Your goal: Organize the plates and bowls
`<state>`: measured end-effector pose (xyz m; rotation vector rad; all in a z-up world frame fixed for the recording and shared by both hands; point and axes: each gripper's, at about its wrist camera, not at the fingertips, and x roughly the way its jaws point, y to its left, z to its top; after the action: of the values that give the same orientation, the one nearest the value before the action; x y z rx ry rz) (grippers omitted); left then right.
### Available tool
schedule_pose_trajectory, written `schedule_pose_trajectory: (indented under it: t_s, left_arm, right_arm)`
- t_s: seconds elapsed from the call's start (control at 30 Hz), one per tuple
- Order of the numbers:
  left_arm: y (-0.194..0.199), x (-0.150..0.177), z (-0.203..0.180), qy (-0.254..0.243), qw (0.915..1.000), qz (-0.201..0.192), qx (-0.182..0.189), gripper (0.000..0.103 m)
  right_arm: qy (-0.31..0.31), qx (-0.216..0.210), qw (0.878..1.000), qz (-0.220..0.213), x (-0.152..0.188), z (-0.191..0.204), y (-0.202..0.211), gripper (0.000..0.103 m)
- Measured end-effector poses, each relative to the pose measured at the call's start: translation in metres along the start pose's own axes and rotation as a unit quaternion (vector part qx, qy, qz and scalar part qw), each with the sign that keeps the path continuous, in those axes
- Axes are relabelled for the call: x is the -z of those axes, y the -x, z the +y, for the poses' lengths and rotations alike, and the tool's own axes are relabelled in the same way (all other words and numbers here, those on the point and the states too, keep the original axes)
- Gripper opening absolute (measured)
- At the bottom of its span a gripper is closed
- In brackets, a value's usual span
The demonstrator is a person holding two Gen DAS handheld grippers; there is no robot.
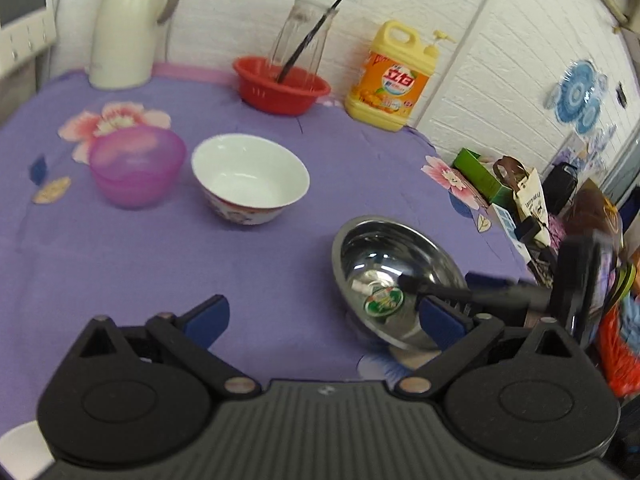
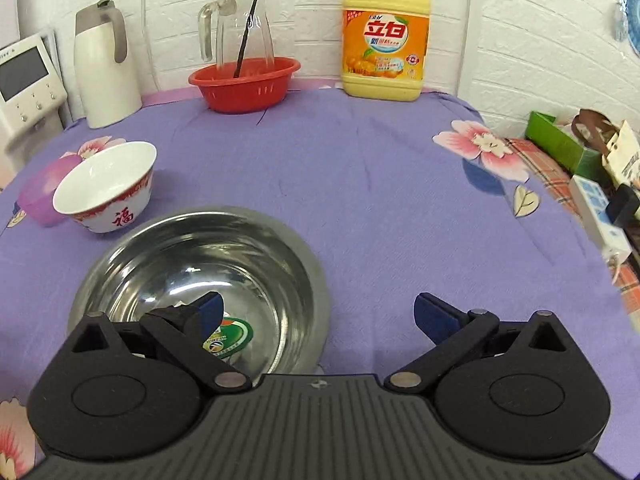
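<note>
A table under a purple flowered cloth (image 2: 360, 184) carries a shiny steel bowl (image 2: 200, 280) right beneath the right tool's left finger. Ahead-left sit a white porcelain bowl (image 2: 106, 186) and a translucent pink plastic bowl (image 1: 136, 166); farther ahead stand a white thermos jug (image 2: 104, 68), a red plastic basket (image 2: 244, 84) and a yellow detergent bottle (image 2: 386, 36).

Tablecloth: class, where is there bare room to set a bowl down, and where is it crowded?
Bare cloth lies between steel bowl, red basket and detergent. Crowded: left, where white bowl meets purple bowl; the back wall; the right-edge clutter.
</note>
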<state>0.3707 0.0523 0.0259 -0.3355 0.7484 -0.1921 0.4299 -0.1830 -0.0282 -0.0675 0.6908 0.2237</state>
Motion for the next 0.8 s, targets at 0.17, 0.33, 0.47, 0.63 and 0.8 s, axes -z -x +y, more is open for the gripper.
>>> schedule_pose_trajectory:
  t_s: [0.17,0.33,0.47,0.63,0.8]
  left_arm:
    - [-0.053,-0.010,-0.008,0.022,0.9992,0.022,-0.025,0.100]
    - [-0.090,-0.011,-0.016,0.023,0.9979,0.037,-0.048,0.100]
    - [-0.101,-0.011,-0.023,0.002,0.9975,0.029,-0.065,0.100]
    - [-0.104,-0.009,-0.027,-0.010,0.9968,0.020,-0.077,0.100]
    - [-0.107,-0.005,-0.033,-0.020,0.9953,0.006,-0.095,0.100]
  right_arm:
    - [0.017,-0.004,1.000,-0.010,0.011,0.004,-0.008,0.103]
    - [0.013,-0.018,1.000,-0.018,0.012,-0.001,-0.009,0.103]
    - [0.016,-0.018,1.000,-0.018,0.011,-0.001,-0.010,0.103]
    - [0.009,-0.017,1.000,-0.010,0.012,-0.002,-0.005,0.103]
    - [-0.005,-0.034,0.999,-0.014,0.014,-0.002,-0.001,0.103]
